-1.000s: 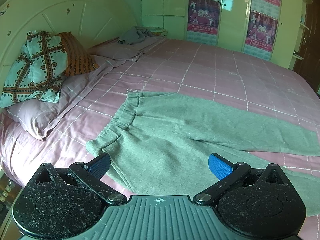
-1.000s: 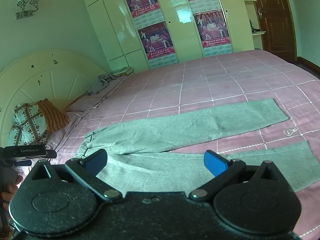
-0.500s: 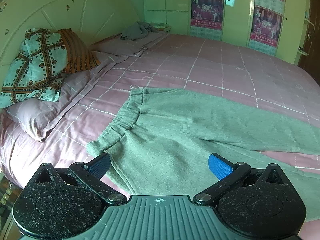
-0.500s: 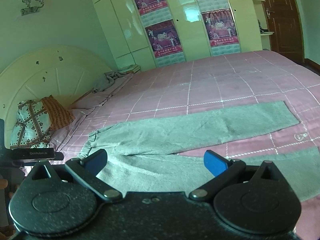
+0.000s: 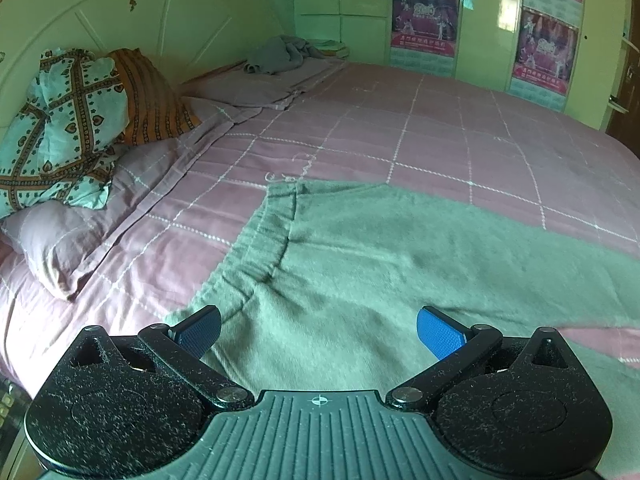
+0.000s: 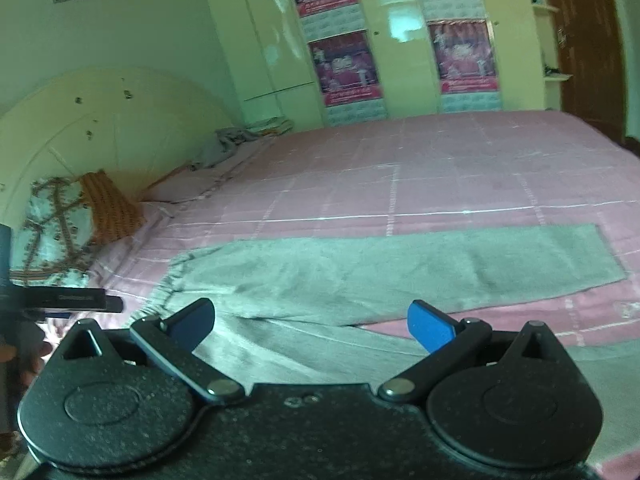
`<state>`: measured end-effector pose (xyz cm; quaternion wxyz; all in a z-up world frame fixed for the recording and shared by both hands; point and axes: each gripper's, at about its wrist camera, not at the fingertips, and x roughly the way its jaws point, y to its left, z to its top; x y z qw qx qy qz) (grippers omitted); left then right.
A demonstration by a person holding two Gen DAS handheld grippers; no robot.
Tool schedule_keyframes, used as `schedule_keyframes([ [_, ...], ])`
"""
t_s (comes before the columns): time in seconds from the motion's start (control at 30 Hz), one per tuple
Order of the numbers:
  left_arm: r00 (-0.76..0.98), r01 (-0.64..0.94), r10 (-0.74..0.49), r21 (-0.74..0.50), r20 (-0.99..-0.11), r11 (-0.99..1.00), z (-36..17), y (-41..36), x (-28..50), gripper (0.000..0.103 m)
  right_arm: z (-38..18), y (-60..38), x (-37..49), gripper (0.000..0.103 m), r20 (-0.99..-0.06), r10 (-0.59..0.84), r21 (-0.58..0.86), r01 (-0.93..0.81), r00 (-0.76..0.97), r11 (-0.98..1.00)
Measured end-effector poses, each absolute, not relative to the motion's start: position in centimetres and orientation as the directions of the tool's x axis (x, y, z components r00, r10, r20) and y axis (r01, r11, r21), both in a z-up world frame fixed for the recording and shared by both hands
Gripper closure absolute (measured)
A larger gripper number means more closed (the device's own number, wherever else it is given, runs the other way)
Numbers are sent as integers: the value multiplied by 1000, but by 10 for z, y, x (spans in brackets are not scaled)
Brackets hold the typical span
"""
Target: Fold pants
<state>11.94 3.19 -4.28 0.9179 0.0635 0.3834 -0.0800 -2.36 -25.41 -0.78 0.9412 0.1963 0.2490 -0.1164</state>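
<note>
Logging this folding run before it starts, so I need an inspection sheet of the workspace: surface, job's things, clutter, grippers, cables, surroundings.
Surface: pink checked bedspread, smooth.
Job's things: grey pants lying flat and unfolded, legs spread apart, waistband toward the pillows.
Clutter: patterned pillows by the headboard; crumpled grey cloth at the far corner.
Grippers: left gripper open, empty, over the waist end; right gripper open, empty, over the legs.
Cables: nothing seen.
Surroundings: wardrobe with posters; wooden door.
</note>
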Motion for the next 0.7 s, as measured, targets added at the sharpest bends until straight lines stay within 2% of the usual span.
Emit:
schedule_keyframes([
  [0.17,691,180,-76,70,-719,981,-54,29,151,0,-10,-268,-2,0,-502,-66,351,273,862,896],
  [0.23,691,174,-65,79,-720,982,-59,26,164,0,-9,-271,8,0,-512,-104,315,299,853,901],
  [0.33,698,177,-65,85,-713,980,-62,23,178,0,-7,-270,21,0,-481,-175,224,313,859,923],
  [0.47,687,182,-52,103,-724,978,-70,20,205,0,-21,-287,57,0,-571,-108,238,290,814,927],
  [0.6,676,156,-16,121,-737,980,-83,21,234,0,-27,-290,81,0,-529,-201,144,320,824,936],
  [0.63,671,151,-10,123,-742,981,-87,22,243,0,-31,-291,89,0,-535,-219,120,330,816,937],
  [0.7,661,135,6,126,-751,983,-97,24,260,0,-43,-298,114,0,-607,-235,91,361,759,928],
])
